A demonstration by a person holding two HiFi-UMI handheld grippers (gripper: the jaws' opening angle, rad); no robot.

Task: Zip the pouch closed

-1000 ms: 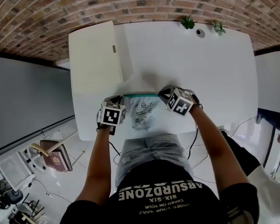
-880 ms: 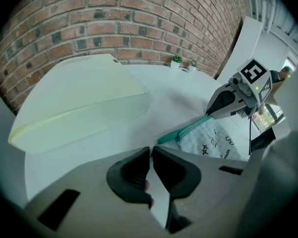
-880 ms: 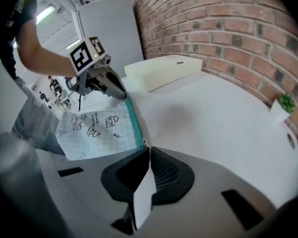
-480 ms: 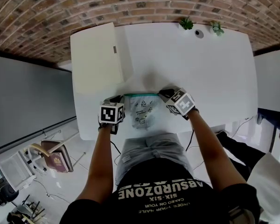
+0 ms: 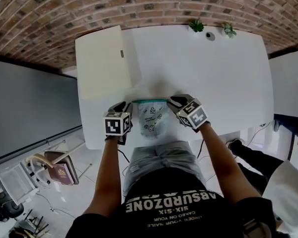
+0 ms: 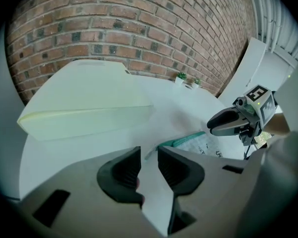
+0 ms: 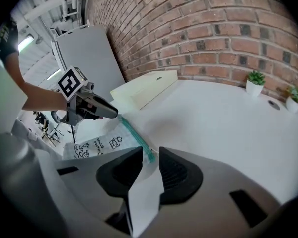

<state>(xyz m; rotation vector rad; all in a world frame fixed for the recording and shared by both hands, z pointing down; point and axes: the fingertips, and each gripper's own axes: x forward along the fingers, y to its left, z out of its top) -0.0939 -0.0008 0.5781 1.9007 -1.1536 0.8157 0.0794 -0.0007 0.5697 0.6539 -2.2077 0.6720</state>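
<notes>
A clear pouch (image 5: 152, 119) with printed drawings and a green zip strip (image 5: 150, 101) along its far edge lies flat near the front edge of the white table (image 5: 213, 78). My left gripper (image 5: 123, 107) sits at the strip's left end and my right gripper (image 5: 173, 101) at its right end. Both pairs of jaws are opening. In the left gripper view the left gripper (image 6: 149, 155) shows bare table in its gap, with the pouch (image 6: 198, 144) corner just ahead. The right gripper (image 7: 150, 157) also holds nothing, and the zip strip (image 7: 136, 138) ends just beyond its tips.
A cream box (image 5: 100, 63) lies on the table's far left part. Two small potted plants (image 5: 196, 26) (image 5: 229, 29) and a small round thing (image 5: 209, 35) stand at the far edge by the brick wall. The table's front edge is right under the pouch.
The right gripper has rolled, so its marker cube shows a different face. Both grippers stay at the pouch's ends, and the pouch has not moved.
</notes>
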